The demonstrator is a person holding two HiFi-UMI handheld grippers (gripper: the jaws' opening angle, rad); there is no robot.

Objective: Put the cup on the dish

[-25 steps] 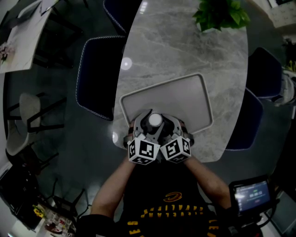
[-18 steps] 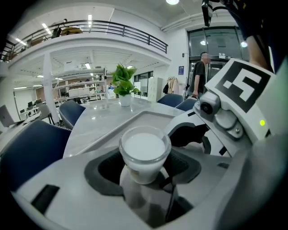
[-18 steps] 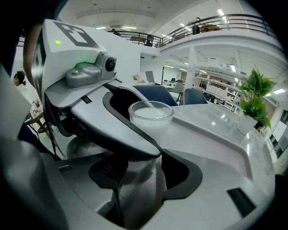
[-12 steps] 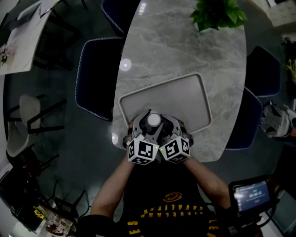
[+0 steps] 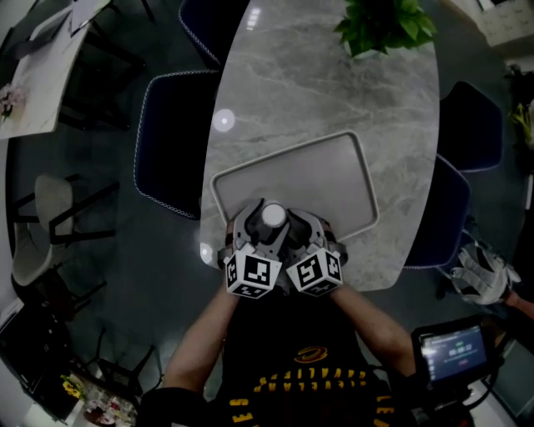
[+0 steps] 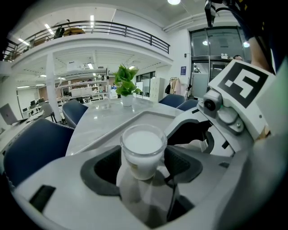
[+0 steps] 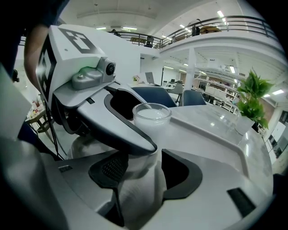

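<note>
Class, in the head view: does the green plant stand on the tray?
No, the plant stands at the far end of the table, apart from the tray.

Cup (image 5: 274, 216) white; tray (image 5: 367, 179) pale grey; table (image 5: 325, 92) grey, marble-veined; chairs (image 5: 171, 142) dark blue; plant (image 5: 384, 25) green, upper right; cubes (image 5: 253, 275) black-and-white squares.

Only the rim of the cup (image 5: 274, 215) shows between the left gripper (image 5: 253, 223) and the right gripper (image 5: 302, 227); its base is hidden beneath them.
</note>
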